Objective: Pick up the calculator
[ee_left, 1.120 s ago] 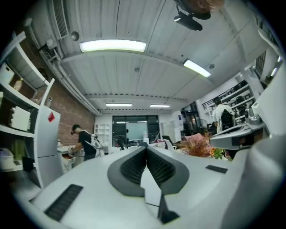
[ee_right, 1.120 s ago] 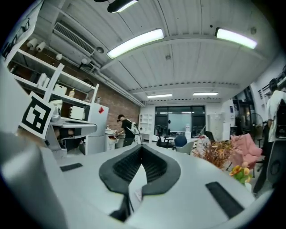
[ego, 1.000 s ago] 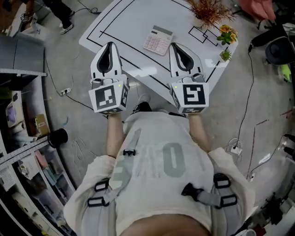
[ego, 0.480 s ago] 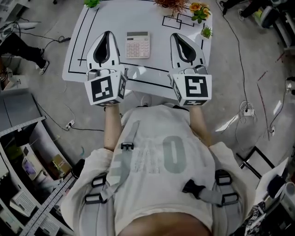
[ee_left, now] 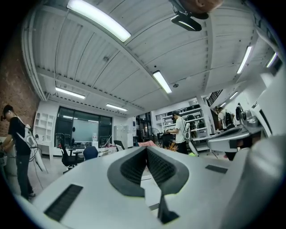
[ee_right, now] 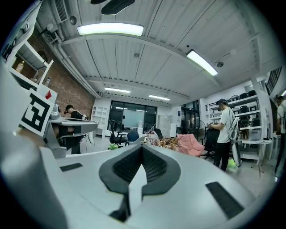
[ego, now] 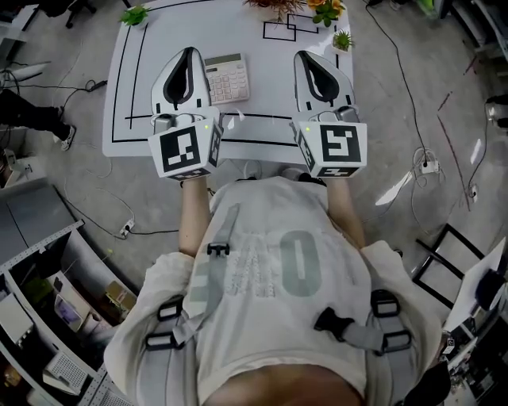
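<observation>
Since the earlier frames the table has swung from a skewed position to lie square in front of the person, and the calculator, which half a second ago lay midway between the two grippers, now lies just to the right of the left gripper. The calculator rests flat on the white table, left of its middle, with its display end toward the far side. In the head view the left gripper's white shell overlaps the calculator's left edge; whether the two touch cannot be told. The right gripper is well apart from the calculator, further to the right. Both grippers point away from the person over the near half of the table, and each carries its marker cube at the near end. The gripper views show both pairs of jaws closed together, with nothing between them. A small green plant stands at the far left corner of the table; yellow flowers and another small plant stand at the far right.
</observation>
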